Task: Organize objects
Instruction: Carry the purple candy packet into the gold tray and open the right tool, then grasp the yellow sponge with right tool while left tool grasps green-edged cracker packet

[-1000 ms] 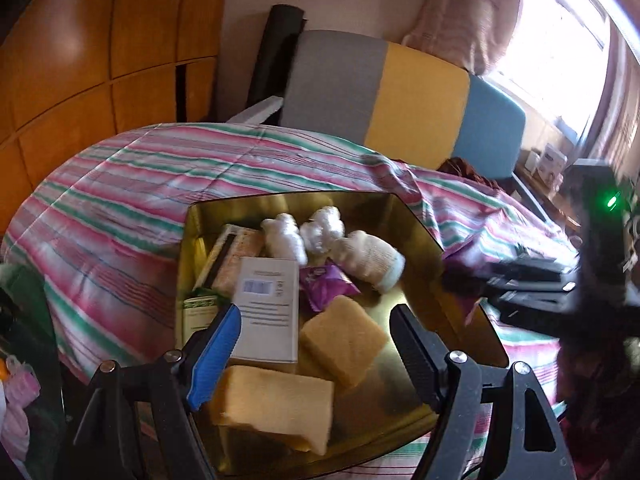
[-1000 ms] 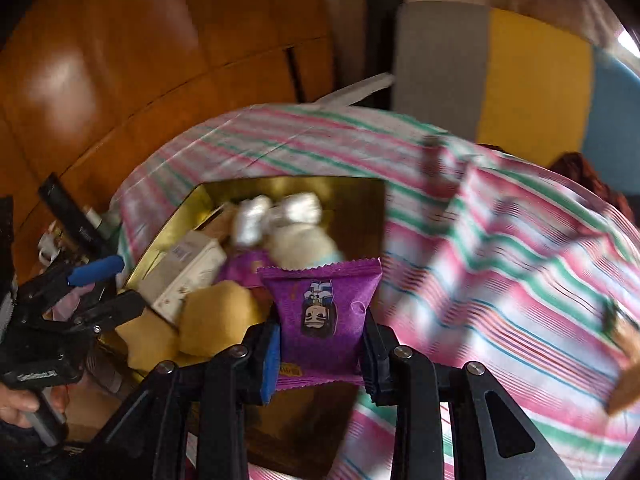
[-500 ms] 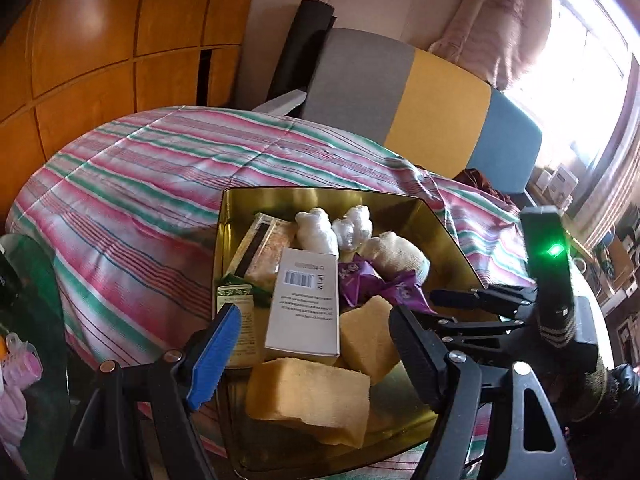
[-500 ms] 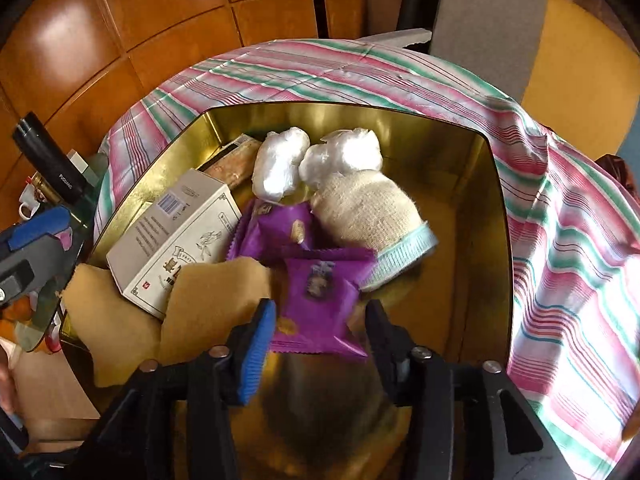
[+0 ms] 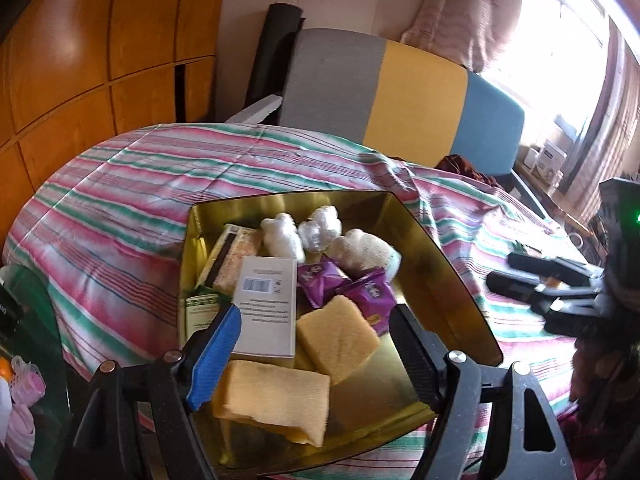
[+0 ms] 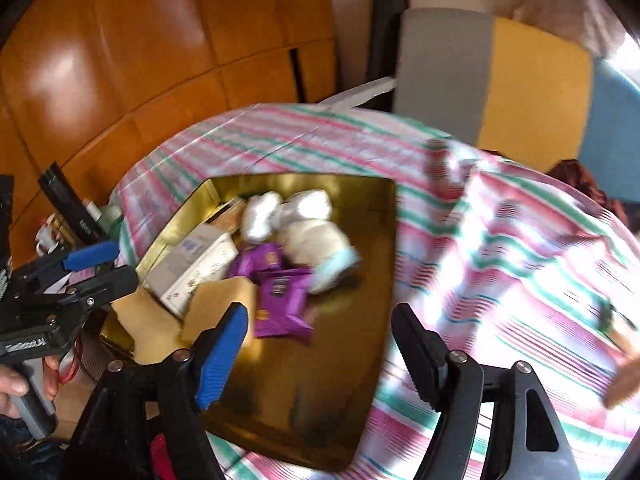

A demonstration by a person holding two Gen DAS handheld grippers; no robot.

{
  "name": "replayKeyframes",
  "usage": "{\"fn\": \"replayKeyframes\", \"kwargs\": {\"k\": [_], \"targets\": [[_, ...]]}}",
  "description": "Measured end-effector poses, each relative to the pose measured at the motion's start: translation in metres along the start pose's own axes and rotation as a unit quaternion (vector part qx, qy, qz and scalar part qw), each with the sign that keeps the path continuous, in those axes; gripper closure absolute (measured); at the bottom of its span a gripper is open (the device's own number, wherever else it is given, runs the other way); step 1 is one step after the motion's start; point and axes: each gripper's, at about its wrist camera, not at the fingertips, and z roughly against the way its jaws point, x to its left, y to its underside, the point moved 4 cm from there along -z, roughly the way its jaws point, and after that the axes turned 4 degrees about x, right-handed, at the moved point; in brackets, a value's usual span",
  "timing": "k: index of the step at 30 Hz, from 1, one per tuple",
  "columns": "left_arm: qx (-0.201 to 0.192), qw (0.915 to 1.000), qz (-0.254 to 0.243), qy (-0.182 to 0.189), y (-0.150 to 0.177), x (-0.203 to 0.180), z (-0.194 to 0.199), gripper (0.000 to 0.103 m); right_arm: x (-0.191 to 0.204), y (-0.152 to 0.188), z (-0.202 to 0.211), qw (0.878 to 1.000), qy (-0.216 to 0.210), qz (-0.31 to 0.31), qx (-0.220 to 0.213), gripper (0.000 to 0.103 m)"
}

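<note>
Both grippers hover spread and empty: the right gripper (image 6: pixel 320 344) sits nearer the purple packet (image 6: pixel 282 300), lying flat (blurred) in the gold tray (image 6: pixel 372 280), just ahead-left; left gripper (image 5: pixel 316 344).

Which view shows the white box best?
Left wrist: the white box lies sharp and label-up in the gold tin, barcode visible. The right wrist view shows it blurred at the tin's left side.

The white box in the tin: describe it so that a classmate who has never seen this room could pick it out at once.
On the striped cloth sits a gold tin. Along its left side, among yellow sponges and purple packets, lies the white box. It alone is flat, rectangular and printed with a barcode.
</note>
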Motion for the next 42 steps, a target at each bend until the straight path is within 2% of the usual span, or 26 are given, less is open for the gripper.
{"fn": "replayKeyframes", "kwargs": {"k": [5,12,18,24,26,28,36,37,38,39,42], "targets": [[0.007,0.9995,-0.031,0.007,0.000,-0.023,-0.002,0.026,-0.055,0.017,0.032,0.998,0.043,-0.049,-0.021,0.025],[0.014,0.9961,-0.084,0.022,-0.002,-0.065,-0.006,0.026,-0.138,0.047,0.065,0.985,0.102,-0.136,-0.030,0.024],[0.020,0.9919,-0.119,0.040,-0.005,-0.102,-0.013,0.026,-0.208,0.073,0.093,0.964,0.144,-0.218,-0.043,0.021],[0.039,0.9892,-0.127,0.062,-0.011,-0.126,-0.027,0.027,-0.277,0.091,0.116,0.933,0.176,-0.309,-0.061,0.021],[0.041,0.9883,-0.132,0.064,-0.013,-0.132,-0.030,0.027,-0.295,0.092,0.116,0.924,0.182,-0.329,-0.063,0.021],[0.044,0.9869,-0.138,0.071,-0.015,-0.140,-0.033,0.027,-0.309,0.091,0.112,0.921,0.187,-0.335,-0.058,0.021],[0.054,0.9790,-0.175,0.088,-0.026,-0.181,-0.049,0.027,-0.334,0.086,0.060,0.925,0.189,-0.329,-0.005,0.022],[0.055,0.9777,-0.181,0.090,-0.027,-0.187,-0.051,0.027,-0.336,0.086,0.053,0.927,0.193,-0.322,0.004,0.031],[0.056,0.9751,-0.192,0.095,-0.029,-0.196,-0.053,0.027,-0.338,0.088,0.047,0.928,0.198,-0.316,0.017,0.063],[0.056,0.9723,-0.203,0.101,-0.031,-0.205,-0.055,0.027,-0.340,0.089,0.045,0.928,0.202,-0.311,0.024,0.069],[0.058,0.9628,-0.237,0.117,-0.038,-0.234,-0.063,0.027,-0.337,0.087,0.056,0.935,0.191,-0.298,0.015,0.071]]}}
